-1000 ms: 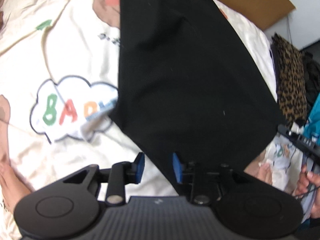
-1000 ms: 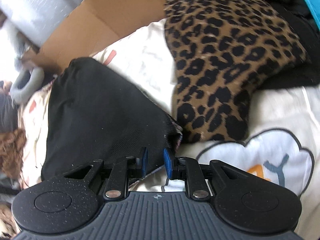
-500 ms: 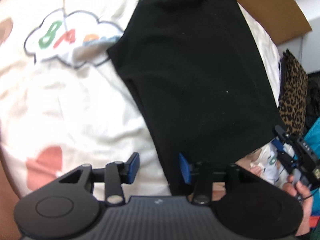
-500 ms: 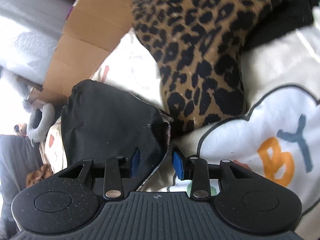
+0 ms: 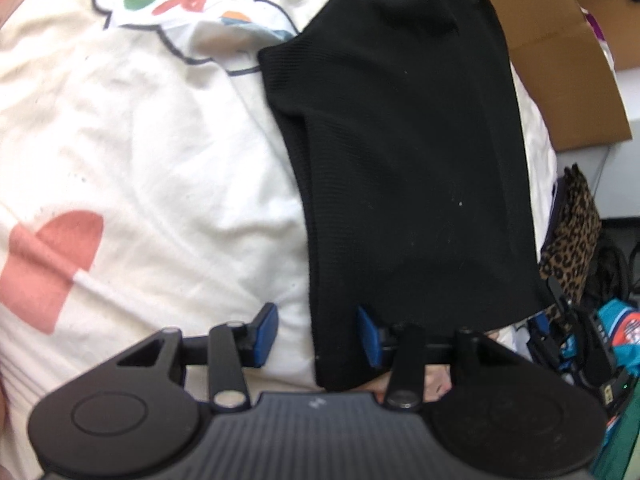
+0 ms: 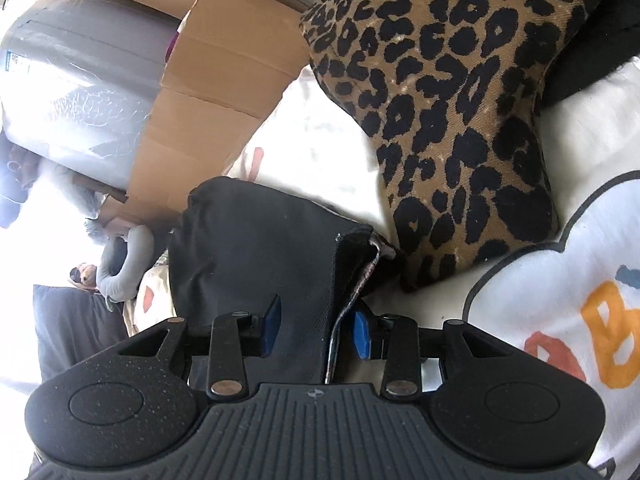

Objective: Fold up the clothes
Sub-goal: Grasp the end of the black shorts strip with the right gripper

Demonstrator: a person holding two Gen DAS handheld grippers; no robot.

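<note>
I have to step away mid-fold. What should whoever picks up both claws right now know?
Left claw: open, pads astride the near edge of the black knit garment, not clamped.
Right claw: open, the garment's other near corner between its pads.
The garment lies fairly flat on the cream printed bedsheet, beside the leopard-print cloth.
Done: spread out. Left: grip both corners and fold.

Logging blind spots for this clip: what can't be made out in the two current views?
- Left wrist view: the black garment's near hem is hidden behind the left claw body; garment type unclear.
- Left wrist view: the right claw is tiny at the edge, state unreadable there.
- Right wrist view: the printed bedsheet's lettering is cut off by the frame.
- Right wrist view: the background left is overexposed.
</note>
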